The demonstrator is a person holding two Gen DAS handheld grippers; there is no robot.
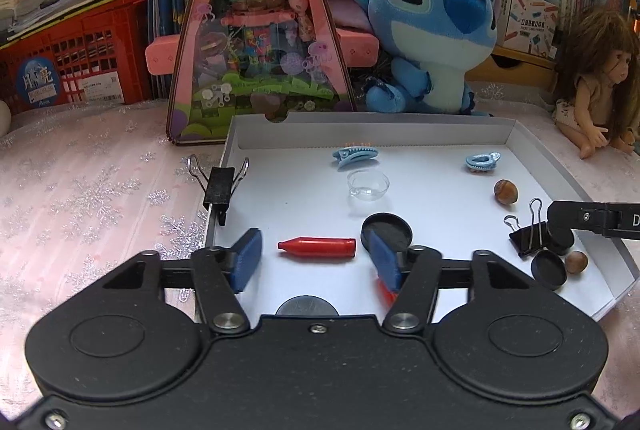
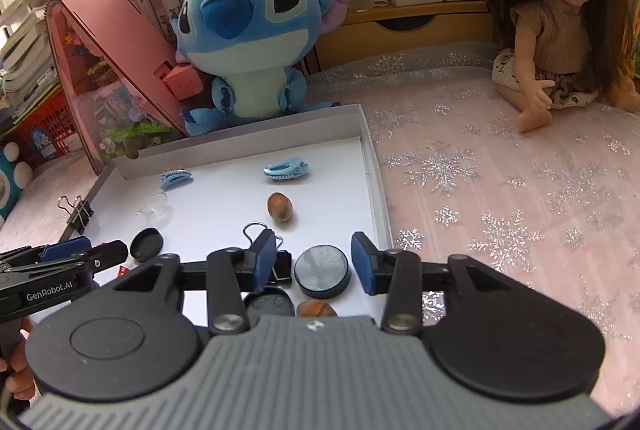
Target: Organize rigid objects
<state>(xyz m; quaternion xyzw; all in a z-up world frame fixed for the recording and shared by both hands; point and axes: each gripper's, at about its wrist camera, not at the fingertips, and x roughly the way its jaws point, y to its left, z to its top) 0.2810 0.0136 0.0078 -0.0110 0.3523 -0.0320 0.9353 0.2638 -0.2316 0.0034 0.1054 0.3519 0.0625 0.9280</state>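
The left tongs [image 1: 316, 264] stand wide apart and empty, low over the white tray [image 1: 440, 122], with the red crayon-shaped piece [image 1: 318, 247] lying between and just ahead of their blue pads. The right tongs [image 2: 316, 268] are likewise wide, bracketing a grey disc [image 2: 322, 271] near the tray's right wall. Both look poised to pick, so the step in hand seems to be the approach; next, each needs to settle lower, centre on its piece and close.
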